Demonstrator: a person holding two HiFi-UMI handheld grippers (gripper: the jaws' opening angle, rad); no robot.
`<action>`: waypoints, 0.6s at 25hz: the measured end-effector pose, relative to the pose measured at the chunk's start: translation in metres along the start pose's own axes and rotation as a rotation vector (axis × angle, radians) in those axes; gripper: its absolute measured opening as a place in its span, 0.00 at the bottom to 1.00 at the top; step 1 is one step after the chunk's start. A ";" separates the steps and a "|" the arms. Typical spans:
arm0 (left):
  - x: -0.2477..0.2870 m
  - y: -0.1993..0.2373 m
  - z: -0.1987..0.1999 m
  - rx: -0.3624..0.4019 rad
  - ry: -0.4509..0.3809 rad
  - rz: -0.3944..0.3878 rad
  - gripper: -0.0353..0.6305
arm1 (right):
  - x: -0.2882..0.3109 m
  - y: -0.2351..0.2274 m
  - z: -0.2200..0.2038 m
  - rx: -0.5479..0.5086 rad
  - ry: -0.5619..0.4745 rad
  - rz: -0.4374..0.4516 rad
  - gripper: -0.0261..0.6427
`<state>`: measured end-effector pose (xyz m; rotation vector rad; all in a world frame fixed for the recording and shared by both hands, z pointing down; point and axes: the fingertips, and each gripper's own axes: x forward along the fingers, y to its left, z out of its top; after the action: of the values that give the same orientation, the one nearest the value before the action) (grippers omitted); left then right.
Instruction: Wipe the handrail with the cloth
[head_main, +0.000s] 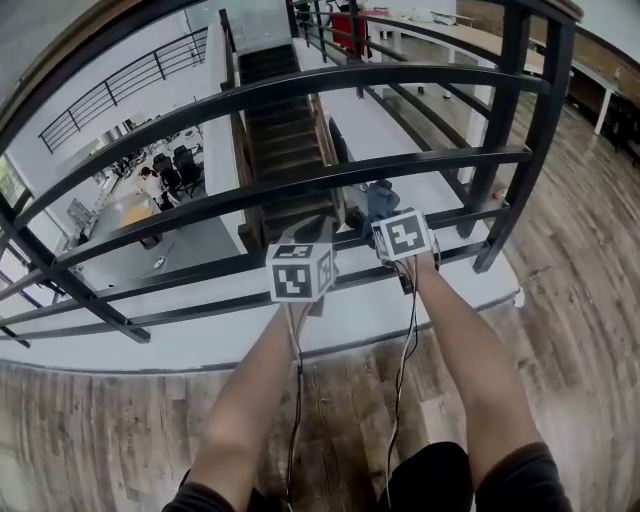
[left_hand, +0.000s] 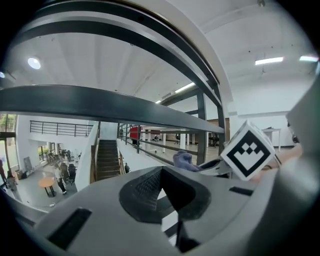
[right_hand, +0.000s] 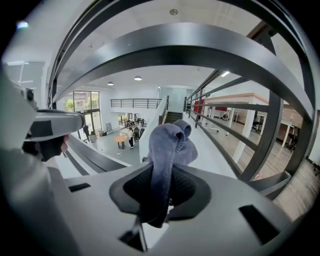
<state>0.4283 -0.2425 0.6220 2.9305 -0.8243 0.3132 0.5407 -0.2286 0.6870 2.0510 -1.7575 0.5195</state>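
The right gripper (right_hand: 167, 192) has its jaws clamped on a blue-grey cloth (right_hand: 167, 145), which stands up out of them in a bunched fold. In the head view the cloth sits at frame centre, just beyond that gripper's marker cube (head_main: 402, 235), level with the lower bars of the dark metal handrail (head_main: 450, 160) (whether it touches a bar, I cannot tell). The left gripper (left_hand: 162, 192) is just beside it on the left, jaws together with nothing between them. A staircase (head_main: 280, 120) descends at upper centre, and wood flooring (head_main: 580, 280) fills the right.
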 end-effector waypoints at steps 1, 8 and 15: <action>0.009 -0.012 0.002 -0.001 0.000 -0.008 0.06 | -0.004 -0.017 -0.003 -0.006 0.002 -0.019 0.16; 0.059 -0.084 0.001 -0.020 0.028 -0.053 0.06 | -0.028 -0.118 -0.029 0.013 0.037 -0.110 0.16; 0.097 -0.135 0.003 -0.005 0.054 -0.071 0.06 | -0.049 -0.209 -0.044 0.096 0.023 -0.127 0.16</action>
<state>0.5808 -0.1771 0.6371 2.9243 -0.7117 0.3825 0.7391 -0.1355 0.6887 2.1958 -1.6050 0.5975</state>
